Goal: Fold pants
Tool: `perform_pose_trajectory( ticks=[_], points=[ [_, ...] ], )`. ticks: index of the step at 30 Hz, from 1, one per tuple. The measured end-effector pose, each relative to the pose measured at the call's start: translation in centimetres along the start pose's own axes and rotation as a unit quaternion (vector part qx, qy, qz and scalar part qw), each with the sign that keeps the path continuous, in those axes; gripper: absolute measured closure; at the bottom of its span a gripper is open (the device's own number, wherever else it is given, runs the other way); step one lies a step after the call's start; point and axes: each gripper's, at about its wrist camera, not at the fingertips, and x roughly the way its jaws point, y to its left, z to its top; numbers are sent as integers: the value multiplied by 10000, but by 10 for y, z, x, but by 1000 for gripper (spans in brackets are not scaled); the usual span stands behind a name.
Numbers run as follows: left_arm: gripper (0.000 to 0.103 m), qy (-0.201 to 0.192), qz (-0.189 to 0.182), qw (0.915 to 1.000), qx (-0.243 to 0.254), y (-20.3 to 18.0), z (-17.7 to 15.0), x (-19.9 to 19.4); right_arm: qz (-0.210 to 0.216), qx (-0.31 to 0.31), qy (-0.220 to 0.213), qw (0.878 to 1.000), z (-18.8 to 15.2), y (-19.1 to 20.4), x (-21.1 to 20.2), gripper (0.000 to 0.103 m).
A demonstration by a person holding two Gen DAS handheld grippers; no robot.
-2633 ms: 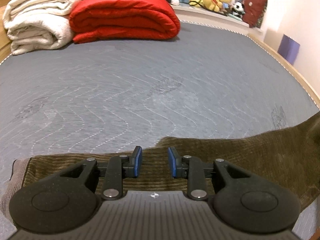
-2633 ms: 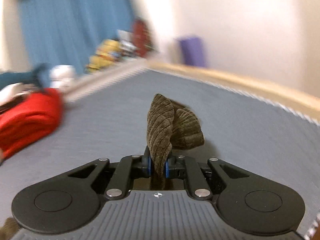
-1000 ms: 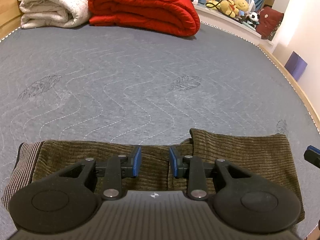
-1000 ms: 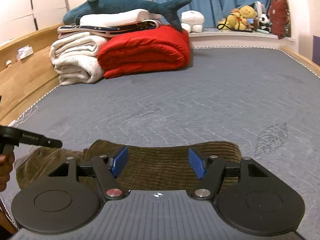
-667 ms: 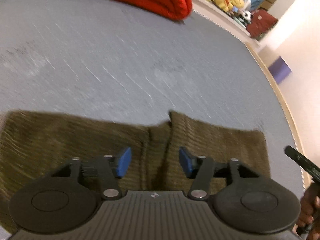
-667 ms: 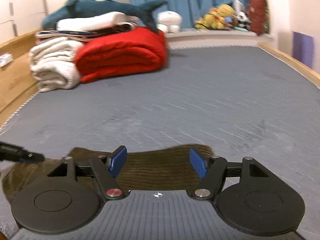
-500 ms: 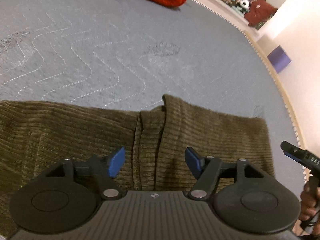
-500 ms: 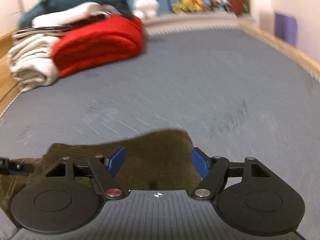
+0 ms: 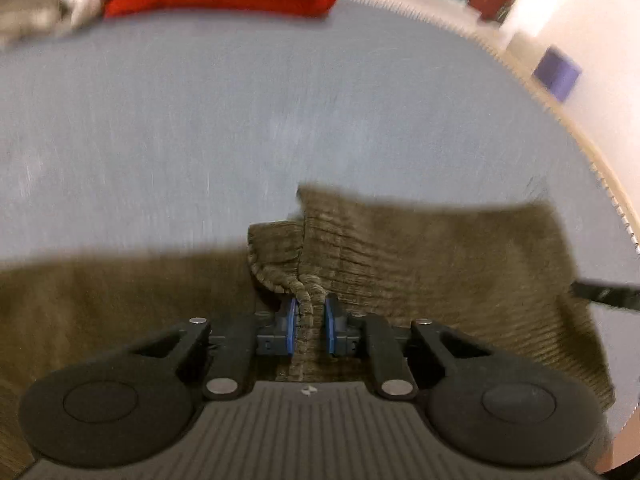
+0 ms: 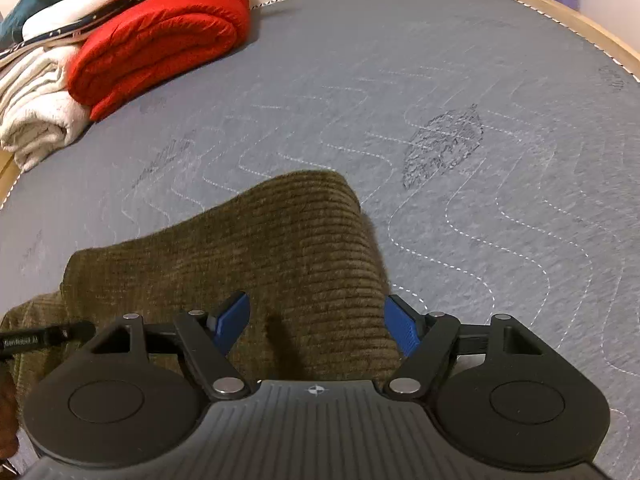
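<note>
Warm, even indoor light with soft shadows; heavily motion-blurred in the left wrist view, sharp in the right, fisheye-bent at edges.

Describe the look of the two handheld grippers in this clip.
Both match. The left gripper and right gripper have matte black bodies, ribbed grey centre decks with a small crosshair mark, round side discs, silver pivot screws and blue ribbed pads. No cables or sleeves show.
</note>
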Motion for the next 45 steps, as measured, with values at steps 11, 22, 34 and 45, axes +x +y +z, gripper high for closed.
perform_pose_trajectory(
  ticks=[11, 22, 34, 45],
  points=[
    [56, -284, 650, 9972, -236, 32, 8, -15, 48, -200, 4, 9998, -2, 8, 1, 27],
    [54, 457, -444, 9893, -1313, 85, -12, -36, 112, -433, -131, 9989, 1, 22, -4, 27],
    [87, 1190, -642, 9880, -751, 65, -38, -5, 239, -706, -105, 9972, 0, 37, -2, 27],
    [103, 1154, -602, 9875, 888, 61, -66, -50, 315, -983, -46, 9946, -1, 39, -3, 27]
  ],
)
